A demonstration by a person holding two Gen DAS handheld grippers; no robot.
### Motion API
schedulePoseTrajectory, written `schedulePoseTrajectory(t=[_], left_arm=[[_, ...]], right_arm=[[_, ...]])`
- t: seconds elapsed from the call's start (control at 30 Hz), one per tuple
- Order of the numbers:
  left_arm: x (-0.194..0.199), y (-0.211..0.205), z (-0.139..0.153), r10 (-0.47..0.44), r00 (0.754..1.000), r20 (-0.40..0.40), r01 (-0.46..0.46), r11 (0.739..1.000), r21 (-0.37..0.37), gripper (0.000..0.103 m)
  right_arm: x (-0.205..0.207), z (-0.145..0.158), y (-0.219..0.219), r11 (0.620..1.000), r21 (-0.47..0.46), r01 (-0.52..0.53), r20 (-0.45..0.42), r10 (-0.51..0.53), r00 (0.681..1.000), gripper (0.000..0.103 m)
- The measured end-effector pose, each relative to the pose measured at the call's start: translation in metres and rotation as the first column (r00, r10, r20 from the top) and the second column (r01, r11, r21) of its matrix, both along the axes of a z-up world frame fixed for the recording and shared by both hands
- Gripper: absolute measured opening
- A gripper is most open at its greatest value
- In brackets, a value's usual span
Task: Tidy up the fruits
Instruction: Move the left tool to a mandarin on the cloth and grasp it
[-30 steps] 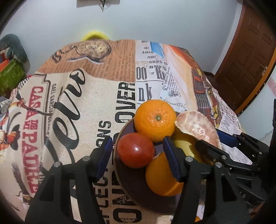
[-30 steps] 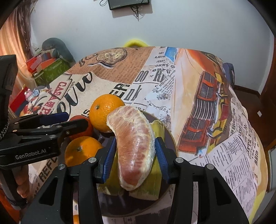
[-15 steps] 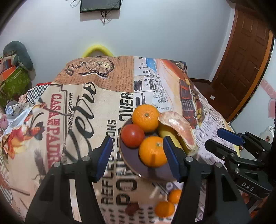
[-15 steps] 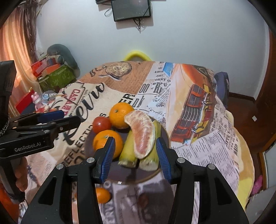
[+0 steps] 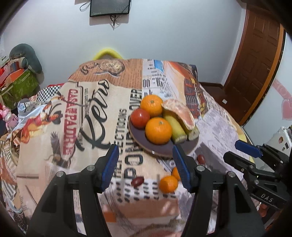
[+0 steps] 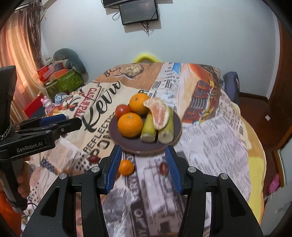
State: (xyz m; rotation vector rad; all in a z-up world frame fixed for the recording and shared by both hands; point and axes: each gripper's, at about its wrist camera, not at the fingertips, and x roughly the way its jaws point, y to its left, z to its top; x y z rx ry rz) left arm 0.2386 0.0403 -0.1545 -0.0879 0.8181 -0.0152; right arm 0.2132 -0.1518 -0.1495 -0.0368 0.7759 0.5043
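Both grippers pulled back from plate; fingers apart, empty; printed tablecloth, wall monitor.

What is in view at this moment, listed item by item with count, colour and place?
plate: one, dark purple, mid-table
oranges: two, on the plate
tomato: one, red, plate's far left
peeled citrus segment: one, pinkish, atop the cane
sugarcane pieces: two, yellow-green, plate's right side
small oranges: two, on the cloth near the plate
small dark red fruits: three, on the cloth
tablecloth: one, newspaper print
left gripper: fingers apart, empty
right gripper: fingers apart, empty
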Motion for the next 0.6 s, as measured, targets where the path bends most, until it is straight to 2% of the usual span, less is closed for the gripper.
schedulePoseTrajectory(t=[0.27,0.53,0.6], left_arm=[[-0.013,-0.016,-0.044,-0.036,0.994,-0.108,0.035,0.999,-0.012,0.061],[-0.002,-0.042,-0.085,-0.099,0.978,-0.186,0.097,0.995,-0.017,0.061],[0.003,-0.046,-0.093,-0.103,0.975,-0.198,0.102,0.995,-0.016,0.057]], right_arm=[[-0.012,-0.02,-0.007,1.0,-0.025,0.005,-0.039,-0.006,0.999,0.046],[-0.012,-0.034,-0.01,1.0,-0.027,-0.009,-0.069,0.007,0.998,0.046],[-0.01,-0.039,-0.01,1.0,-0.024,-0.018,-0.084,0.016,0.996,0.046]])
